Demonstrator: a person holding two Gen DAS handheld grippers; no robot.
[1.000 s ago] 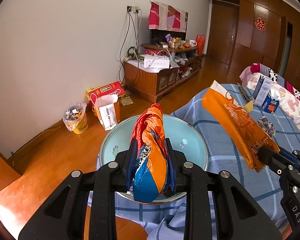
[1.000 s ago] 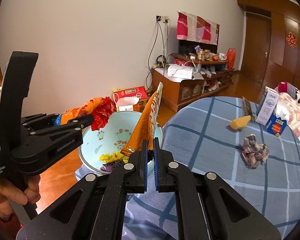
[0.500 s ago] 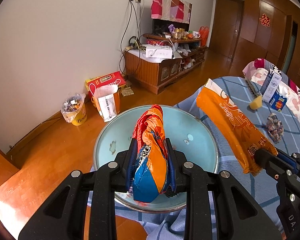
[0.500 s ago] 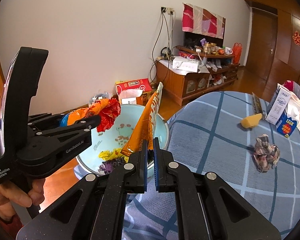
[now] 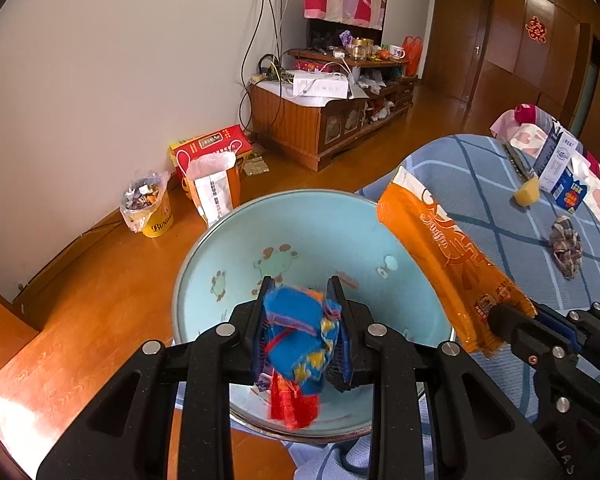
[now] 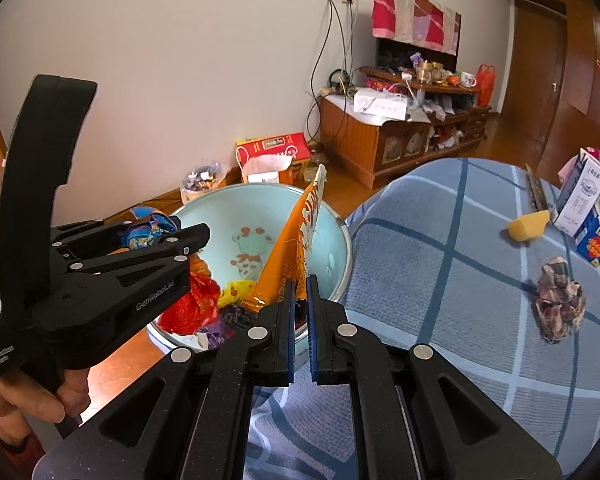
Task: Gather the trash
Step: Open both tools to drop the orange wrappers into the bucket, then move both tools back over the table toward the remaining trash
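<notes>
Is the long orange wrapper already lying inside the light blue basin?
No, the orange wrapper is clamped in the right hand-held gripper and stands up over the basin rim.

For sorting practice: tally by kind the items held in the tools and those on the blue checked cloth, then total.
Held wrappers: 2, orange packet and blue-and-red wrapper
Crumpled wrapper: 1
Yellow wedge: 1
Cartons: 2, tall carton and small blue carton
Thin strip: 1
Total: 7
</notes>
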